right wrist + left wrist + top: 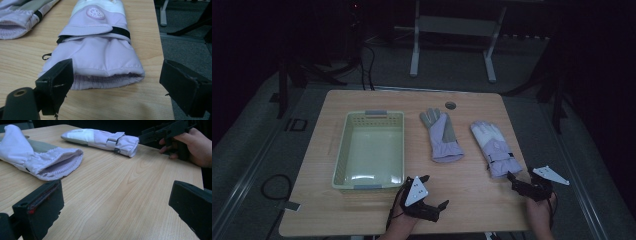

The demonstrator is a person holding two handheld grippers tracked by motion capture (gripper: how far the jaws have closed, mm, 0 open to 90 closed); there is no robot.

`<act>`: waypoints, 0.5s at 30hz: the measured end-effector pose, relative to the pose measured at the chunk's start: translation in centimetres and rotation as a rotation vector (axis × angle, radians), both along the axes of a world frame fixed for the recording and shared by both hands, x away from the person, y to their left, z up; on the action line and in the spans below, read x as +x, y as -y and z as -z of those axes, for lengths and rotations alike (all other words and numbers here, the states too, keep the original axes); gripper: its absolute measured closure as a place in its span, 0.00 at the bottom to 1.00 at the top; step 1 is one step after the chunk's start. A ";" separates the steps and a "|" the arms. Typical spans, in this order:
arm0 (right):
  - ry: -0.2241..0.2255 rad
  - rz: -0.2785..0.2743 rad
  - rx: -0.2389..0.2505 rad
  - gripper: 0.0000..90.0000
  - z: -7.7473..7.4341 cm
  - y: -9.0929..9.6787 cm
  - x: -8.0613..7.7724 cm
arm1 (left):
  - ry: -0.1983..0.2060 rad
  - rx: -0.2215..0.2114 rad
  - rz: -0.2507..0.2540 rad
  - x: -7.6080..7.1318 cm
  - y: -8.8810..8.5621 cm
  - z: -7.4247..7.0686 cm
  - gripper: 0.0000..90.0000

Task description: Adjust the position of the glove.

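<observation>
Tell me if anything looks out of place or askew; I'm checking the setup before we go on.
Nothing stands out. Both gloves, left glove and right glove, lie flat on the table beside the empty basket, undamaged.

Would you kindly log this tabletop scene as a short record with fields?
surface: wooden table
container: pale basket, nothing inside
left glove: flat, beside the basket
right glove: flat, cuff toward the person
left hand-held gripper: open, holds nothing
right hand-held gripper: open, at the right glove's cuff, not gripping
</observation>
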State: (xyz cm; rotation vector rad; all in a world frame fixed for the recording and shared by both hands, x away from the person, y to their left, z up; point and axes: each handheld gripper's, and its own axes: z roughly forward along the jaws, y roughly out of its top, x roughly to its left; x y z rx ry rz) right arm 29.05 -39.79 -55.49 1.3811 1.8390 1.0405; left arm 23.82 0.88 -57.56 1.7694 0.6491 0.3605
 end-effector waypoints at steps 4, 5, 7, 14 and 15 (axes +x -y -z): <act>-0.009 -0.003 -0.007 0.13 0.0 -0.1 0.1 | 0.002 0.003 -0.001 0.0 0.0 0.0 0.00; -0.015 -0.012 -0.004 0.13 0.0 -0.1 0.1 | 0.003 0.003 -0.001 0.0 0.0 0.0 0.00; -0.020 -0.024 -0.002 0.13 0.0 -0.1 0.0 | 0.004 0.004 -0.001 0.0 0.0 0.0 0.00; -0.040 -0.083 0.010 0.13 -0.8 -0.5 0.0 | 0.007 0.009 0.001 -0.1 0.1 0.0 0.00; -0.052 -0.101 0.018 0.13 -1.1 -0.5 0.1 | 0.007 0.009 0.001 -0.1 0.1 0.0 0.00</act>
